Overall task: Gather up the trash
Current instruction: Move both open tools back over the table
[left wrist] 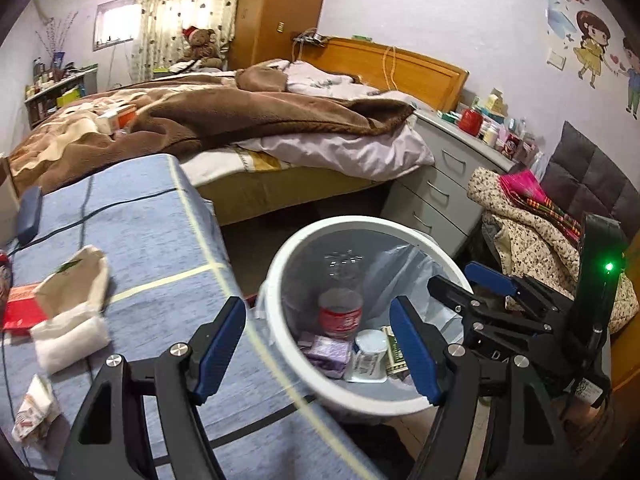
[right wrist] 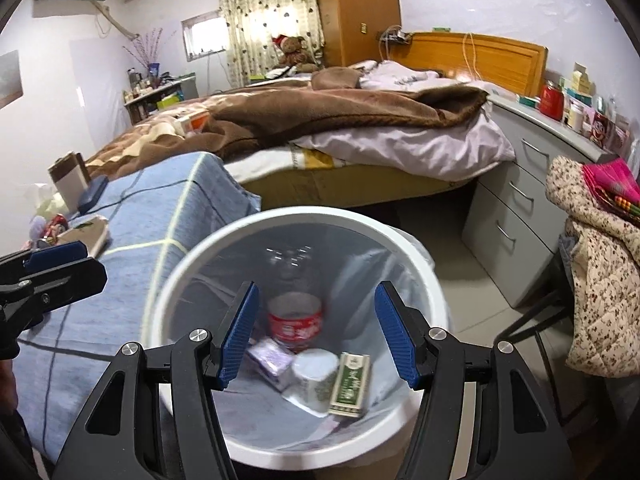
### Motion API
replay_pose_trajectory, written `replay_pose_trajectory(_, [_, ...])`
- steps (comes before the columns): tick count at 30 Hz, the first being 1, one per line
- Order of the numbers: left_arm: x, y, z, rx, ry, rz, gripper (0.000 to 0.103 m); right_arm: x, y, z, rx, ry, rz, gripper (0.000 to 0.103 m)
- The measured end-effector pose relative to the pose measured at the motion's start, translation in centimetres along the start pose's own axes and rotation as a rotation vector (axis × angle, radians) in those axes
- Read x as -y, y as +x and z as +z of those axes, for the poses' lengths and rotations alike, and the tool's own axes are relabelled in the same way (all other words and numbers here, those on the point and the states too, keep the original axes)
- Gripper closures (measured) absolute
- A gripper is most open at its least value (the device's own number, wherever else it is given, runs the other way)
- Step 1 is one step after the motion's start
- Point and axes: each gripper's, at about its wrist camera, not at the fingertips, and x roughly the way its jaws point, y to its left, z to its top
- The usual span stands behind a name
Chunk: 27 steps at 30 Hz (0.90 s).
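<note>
Hovering over the white trash bin [right wrist: 160,300], both grippers are seen with jaws apart and nothing between them.

Below the right gripper [right wrist: 314,334] and left gripper [left wrist: 318,344], a red-labelled bottle [right wrist: 296,326], purple packet [right wrist: 270,362], white cup [right wrist: 314,372] and green box [right wrist: 350,384] lie in the bin, beside the blue-covered table [left wrist: 152,220].

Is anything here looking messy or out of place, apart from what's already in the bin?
Yes. On the blue checked cover beside the white bin, litter is still lying loose: a crumpled wrapper near its front edge, and a beige-and-white sock lying partly over a red packet.
</note>
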Motion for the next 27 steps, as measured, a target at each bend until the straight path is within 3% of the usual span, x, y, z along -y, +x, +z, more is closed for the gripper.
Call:
replay_pose_trajectory(11, [-5.7, -5.0, -2.6, 0.063, -0.069, 0.117, 0.026, -6.4, -0.1, 0.6, 0.051, -0.110, 0.124, 0.041])
replay_pose_trajectory(20, [-11.3, -8.9, -5.0, 0.104, -0.146, 0.238, 0.025, -10.9, 0.7, 0.7, 0.044, -0.179, 0.217, 0.041])
replay_pose_trajectory(27, [-15.8, -10.2, -7.1, 0.084, -0.199, 0.313, 0.024, -14.7, 1.7, 1.0, 0.027, -0.257, 0.291, 0.041])
